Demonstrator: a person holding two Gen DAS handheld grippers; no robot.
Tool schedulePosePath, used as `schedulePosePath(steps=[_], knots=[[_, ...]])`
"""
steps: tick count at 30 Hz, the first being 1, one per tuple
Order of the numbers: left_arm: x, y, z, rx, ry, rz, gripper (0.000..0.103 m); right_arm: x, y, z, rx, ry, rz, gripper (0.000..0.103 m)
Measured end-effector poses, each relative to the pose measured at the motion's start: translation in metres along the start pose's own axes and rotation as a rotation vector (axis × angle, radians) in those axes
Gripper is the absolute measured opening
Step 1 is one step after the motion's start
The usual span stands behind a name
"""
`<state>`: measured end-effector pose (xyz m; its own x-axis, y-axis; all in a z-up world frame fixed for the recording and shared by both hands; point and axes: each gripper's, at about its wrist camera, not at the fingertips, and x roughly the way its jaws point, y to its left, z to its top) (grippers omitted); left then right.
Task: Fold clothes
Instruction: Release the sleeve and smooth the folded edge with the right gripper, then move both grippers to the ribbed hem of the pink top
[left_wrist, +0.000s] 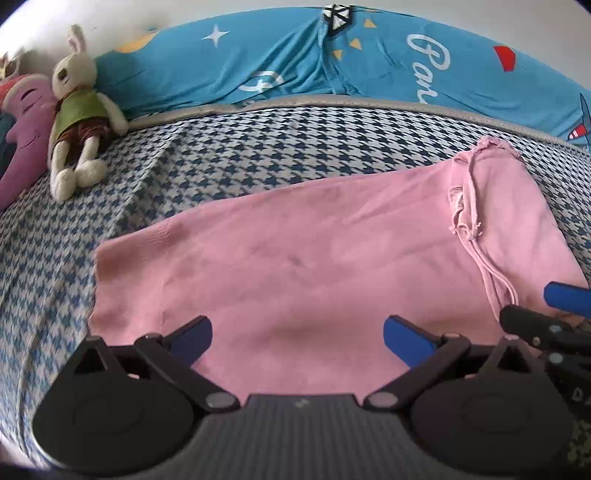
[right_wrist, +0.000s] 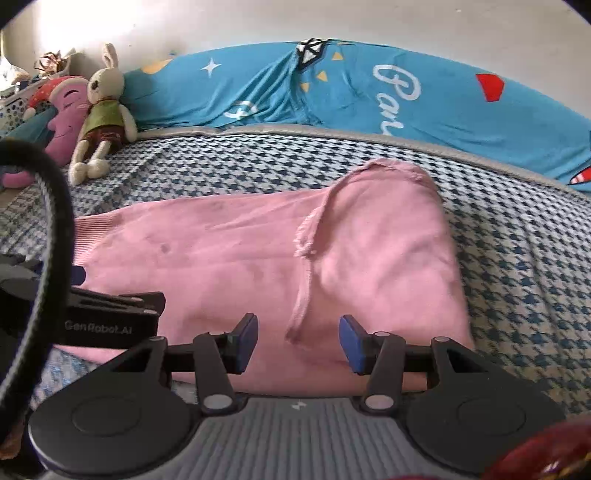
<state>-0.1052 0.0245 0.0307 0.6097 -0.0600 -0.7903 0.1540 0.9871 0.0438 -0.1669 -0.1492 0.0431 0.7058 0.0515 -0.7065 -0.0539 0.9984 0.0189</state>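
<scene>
Garment (left_wrist: 314, 251): pink, partly folded, lying flat on the bed (left_wrist: 207, 162), a checked blue-and-white cover under it. Long axis runs left–right across both views. Ribbed hem end points toward the bed's left side, where a toy rabbit (left_wrist: 79, 110) sits well apart from it. Rounded hood end with drawstring (right_wrist: 306, 251) points right, toward the far edge by the blue bolster (left_wrist: 295, 59).

Near long edge of the garment lies directly under both tongs; cloth extends away from them toward the bolster.

Left tongs (left_wrist: 297, 334): jaws wide apart, nothing between the pads, poised over the near edge, left of the garment's middle. Not seen touching cloth.

Right tongs (right_wrist: 297, 343): jaws parted about halfway, gripping nothing, over the near edge at the hood end. The drawstring's lower end sits just between and ahead of the pads.

The two tongs are close side by side; the right one's tip shows at the right edge of the left view.

Judgement: each tool is nearer its own half, hem end left and hood end right. A next fold would likely take the near edge and carry it across the short axis, or bring one end over along the long axis; cannot tell which.
</scene>
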Motion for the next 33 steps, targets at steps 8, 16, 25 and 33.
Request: schedulePosePath(steps=[8, 16, 25, 33], knots=[[-0.019, 0.034, -0.016, -0.091, -0.017, 0.019, 0.103, 0.000, 0.020, -0.002, -0.065, -0.011, 0.067, 0.038], [-0.028, 0.069, -0.030, -0.161, -0.013, 0.035, 0.094, 0.002, 0.043, -0.007, -0.115, -0.009, 0.152, 0.020], [-0.021, 0.100, -0.040, -0.223, 0.026, 0.048, 0.084, 0.008, 0.081, -0.013, -0.193, 0.020, 0.256, 0.020], [-0.036, 0.125, -0.041, -0.292, -0.027, 0.124, 0.093, 0.009, 0.110, -0.017, -0.260, 0.014, 0.324, 0.020]])
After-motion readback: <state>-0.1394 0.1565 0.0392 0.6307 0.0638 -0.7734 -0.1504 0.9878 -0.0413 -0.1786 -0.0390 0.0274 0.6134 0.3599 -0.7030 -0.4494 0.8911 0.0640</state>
